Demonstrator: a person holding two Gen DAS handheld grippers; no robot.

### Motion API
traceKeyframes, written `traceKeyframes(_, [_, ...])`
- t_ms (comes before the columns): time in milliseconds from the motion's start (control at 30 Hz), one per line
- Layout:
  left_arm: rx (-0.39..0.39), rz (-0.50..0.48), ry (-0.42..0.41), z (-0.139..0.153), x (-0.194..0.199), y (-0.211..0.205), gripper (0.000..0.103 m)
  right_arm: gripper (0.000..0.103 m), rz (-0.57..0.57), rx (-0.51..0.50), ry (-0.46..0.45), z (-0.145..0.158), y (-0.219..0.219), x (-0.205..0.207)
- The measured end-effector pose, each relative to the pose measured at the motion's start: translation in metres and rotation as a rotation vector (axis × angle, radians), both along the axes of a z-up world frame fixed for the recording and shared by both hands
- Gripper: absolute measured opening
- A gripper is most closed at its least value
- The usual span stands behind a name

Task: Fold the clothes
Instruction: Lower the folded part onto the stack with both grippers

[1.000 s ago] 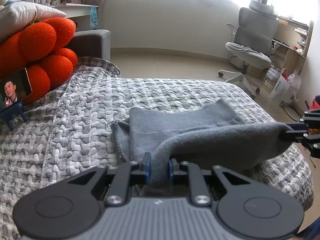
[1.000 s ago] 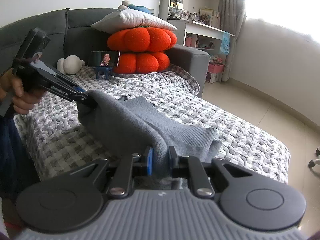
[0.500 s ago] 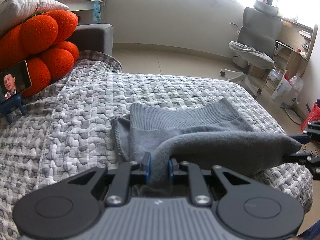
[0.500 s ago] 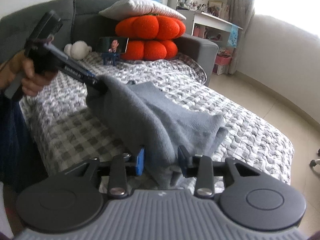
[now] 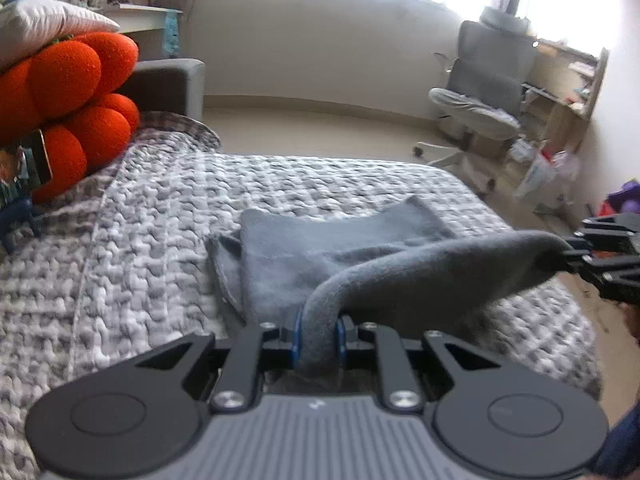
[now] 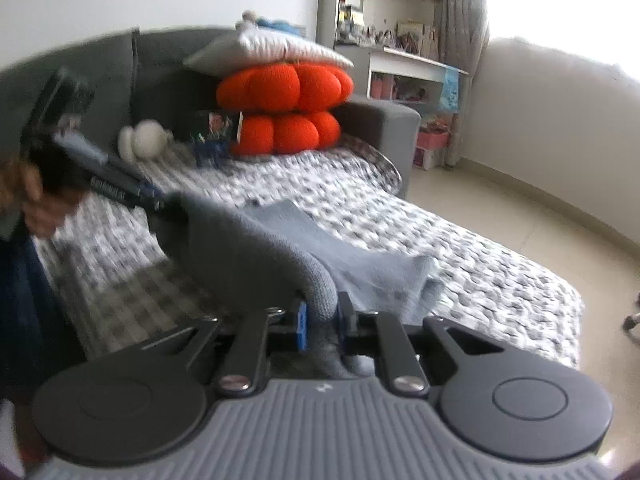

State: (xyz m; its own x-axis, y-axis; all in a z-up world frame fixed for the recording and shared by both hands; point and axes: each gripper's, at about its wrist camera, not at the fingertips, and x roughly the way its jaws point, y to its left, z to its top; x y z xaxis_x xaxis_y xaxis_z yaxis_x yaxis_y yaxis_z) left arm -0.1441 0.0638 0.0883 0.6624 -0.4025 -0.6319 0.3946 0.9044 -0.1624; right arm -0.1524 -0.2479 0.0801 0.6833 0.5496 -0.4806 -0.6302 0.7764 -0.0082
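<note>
A grey knit garment point(image 5: 320, 248) lies partly on the checked blanket point(image 5: 160, 240), with its near edge lifted into a rolled fold between both grippers. My left gripper point(image 5: 318, 336) is shut on one end of that fold. In the right wrist view the same left gripper point(image 6: 160, 204) shows at the left, held by a hand. My right gripper point(image 6: 322, 320) has its jaws closing, and its pads pinch the other end of the garment point(image 6: 260, 248). From the left wrist camera the right gripper point(image 5: 576, 256) is at the right edge, with cloth at its tips.
Orange pumpkin cushions point(image 6: 284, 112) under a white pillow point(image 6: 264, 50) sit at the sofa's back, beside a phone on a blue stand point(image 6: 216, 130) and a white plush point(image 6: 142, 142). An office chair point(image 5: 480, 112) stands on the floor beyond the blanket.
The right gripper's jaws stood apart around the fold half a second ago and now pinch it again. The left gripper has kept its grip and hardly moved.
</note>
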Motion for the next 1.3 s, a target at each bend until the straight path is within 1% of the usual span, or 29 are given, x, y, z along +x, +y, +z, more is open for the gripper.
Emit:
traceKeyframes(67, [0.000, -0.027, -0.001, 0.000, -0.008, 0.004, 0.017, 0.014, 0.036, 0.032, 0.014, 0.004, -0.003, -0.004])
traceKeyframes(200, [0.036, -0.088, -0.006, -0.003, -0.021, 0.003, 0.016, 0.013, 0.079, -0.003, 0.042, 0.004, -0.006, -0.012])
traceKeyframes(267, [0.051, -0.124, -0.025, -0.002, -0.026, 0.000, 0.015, 0.013, 0.079, -0.001, 0.049, 0.005, -0.008, -0.013])
traceKeyframes(333, [0.047, -0.166, -0.071, 0.003, -0.034, -0.002, 0.015, 0.013, 0.090, 0.038, 0.038, 0.010, -0.011, -0.017])
traceKeyframes(400, [0.023, -0.213, -0.134, 0.012, -0.044, 0.000, 0.015, 0.013, 0.102, 0.094, 0.023, 0.016, -0.016, -0.020])
traceKeyframes(433, [0.015, -0.221, -0.149, 0.014, -0.045, 0.002, 0.015, 0.013, 0.103, 0.114, 0.017, 0.019, -0.018, -0.020])
traceKeyframes(467, [0.019, -0.210, -0.148, 0.014, -0.042, 0.003, 0.015, 0.013, 0.087, 0.110, 0.017, 0.018, -0.018, -0.018])
traceKeyframes(567, [0.046, -0.142, -0.092, 0.009, -0.022, 0.003, 0.015, 0.013, 0.020, 0.045, 0.032, 0.011, -0.013, -0.005])
traceKeyframes(633, [0.050, -0.125, -0.088, 0.010, -0.011, 0.000, 0.015, 0.013, 0.007, 0.027, 0.033, 0.008, -0.006, 0.001])
traceKeyframes(767, [0.025, -0.087, -0.122, 0.021, 0.014, -0.005, 0.015, 0.014, -0.054, 0.066, 0.011, 0.013, -0.002, 0.018])
traceKeyframes(867, [0.010, -0.061, -0.125, 0.025, 0.037, -0.007, 0.015, 0.014, -0.123, 0.096, 0.025, 0.012, -0.004, 0.038])
traceKeyframes(967, [0.014, -0.034, -0.076, 0.020, 0.073, -0.011, 0.015, 0.015, -0.170, 0.128, 0.073, 0.009, -0.005, 0.067])
traceKeyframes(1067, [0.009, -0.012, -0.019, 0.010, 0.108, -0.013, 0.015, 0.016, -0.232, 0.159, 0.172, -0.002, -0.007, 0.102])
traceKeyframes(1133, [-0.029, 0.010, 0.033, -0.001, 0.127, -0.008, 0.015, 0.019, -0.282, 0.184, 0.247, -0.011, -0.010, 0.124])
traceKeyframes(1167, [-0.051, 0.022, 0.061, -0.007, 0.136, -0.005, 0.016, 0.022, -0.300, 0.196, 0.285, -0.016, -0.011, 0.130])
traceKeyframes(1200, [-0.078, 0.039, 0.094, -0.014, 0.144, -0.001, 0.016, 0.022, -0.317, 0.207, 0.322, -0.021, -0.013, 0.137])
traceKeyframes(1267, [-0.132, 0.061, 0.147, -0.024, 0.151, 0.008, 0.018, 0.024, -0.349, 0.226, 0.390, -0.030, -0.016, 0.148])
traceKeyframes(1300, [-0.158, 0.068, 0.169, -0.029, 0.153, 0.013, 0.018, 0.030, -0.355, 0.223, 0.404, -0.032, -0.018, 0.148])
